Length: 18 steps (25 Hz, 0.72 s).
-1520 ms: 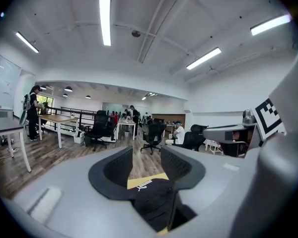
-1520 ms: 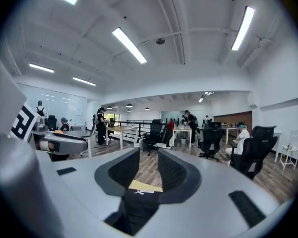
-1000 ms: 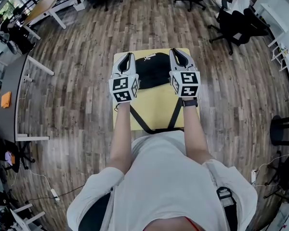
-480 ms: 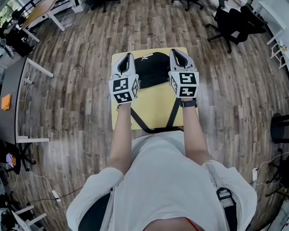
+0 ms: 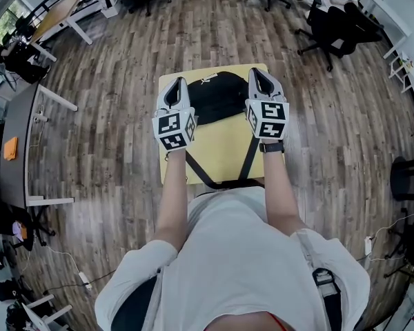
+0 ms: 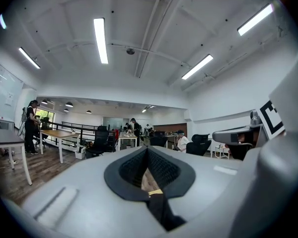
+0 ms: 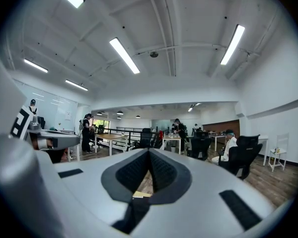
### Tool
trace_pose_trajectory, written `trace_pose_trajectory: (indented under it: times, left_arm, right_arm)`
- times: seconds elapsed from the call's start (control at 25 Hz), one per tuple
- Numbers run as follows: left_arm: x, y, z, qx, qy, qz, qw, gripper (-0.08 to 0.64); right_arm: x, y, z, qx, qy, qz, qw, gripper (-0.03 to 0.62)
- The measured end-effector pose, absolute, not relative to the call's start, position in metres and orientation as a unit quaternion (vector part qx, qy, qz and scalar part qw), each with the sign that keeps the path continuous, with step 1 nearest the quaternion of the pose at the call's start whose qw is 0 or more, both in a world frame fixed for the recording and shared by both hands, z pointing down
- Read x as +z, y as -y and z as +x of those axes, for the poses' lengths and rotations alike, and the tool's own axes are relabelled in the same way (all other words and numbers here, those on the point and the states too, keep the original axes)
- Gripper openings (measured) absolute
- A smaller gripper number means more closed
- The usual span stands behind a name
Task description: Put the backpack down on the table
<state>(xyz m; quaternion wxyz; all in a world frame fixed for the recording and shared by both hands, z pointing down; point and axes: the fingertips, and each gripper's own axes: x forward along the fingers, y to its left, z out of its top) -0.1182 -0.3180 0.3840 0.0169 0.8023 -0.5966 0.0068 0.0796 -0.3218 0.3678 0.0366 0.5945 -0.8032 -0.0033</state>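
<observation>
The black backpack (image 5: 217, 96) lies across the far half of the small yellow table (image 5: 224, 143). Both grippers are held level above it. My left gripper (image 5: 176, 90) is over the backpack's left end, my right gripper (image 5: 261, 80) over its right end. Two black straps run from under the grippers back over the near table edge: the left strap (image 5: 199, 173) and the right strap (image 5: 250, 158). In the left gripper view the jaws (image 6: 148, 152) are closed with a black strap (image 6: 161, 212) pinched between them. The right gripper view shows the same: closed jaws (image 7: 149, 155) on a strap (image 7: 131, 214).
The table stands alone on a wood-plank floor (image 5: 110, 136). Black office chairs (image 5: 331, 26) stand at the far right, and desks (image 5: 27, 136) line the left side. Other people stand at desks far off in the room (image 6: 31, 120).
The right gripper has shifted slightly to the right, so the two grippers stand a little farther apart. More of the backpack shows between them.
</observation>
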Motion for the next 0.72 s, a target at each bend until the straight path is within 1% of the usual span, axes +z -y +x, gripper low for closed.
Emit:
trace_pose_trajectory:
  times: [0.36,0.72]
  left_arm:
    - [0.384,0.327,-0.116,-0.002,0.594,0.804,0.026,0.009]
    - [0.412,0.35,-0.099,0.007,0.577,0.815,0.046,0.009]
  right_arm:
    - [0.374,0.323,0.089,0.001,0.799,0.6,0.043,0.008]
    - [0.393,0.338,0.102,0.006,0.79,0.61,0.058,0.009]
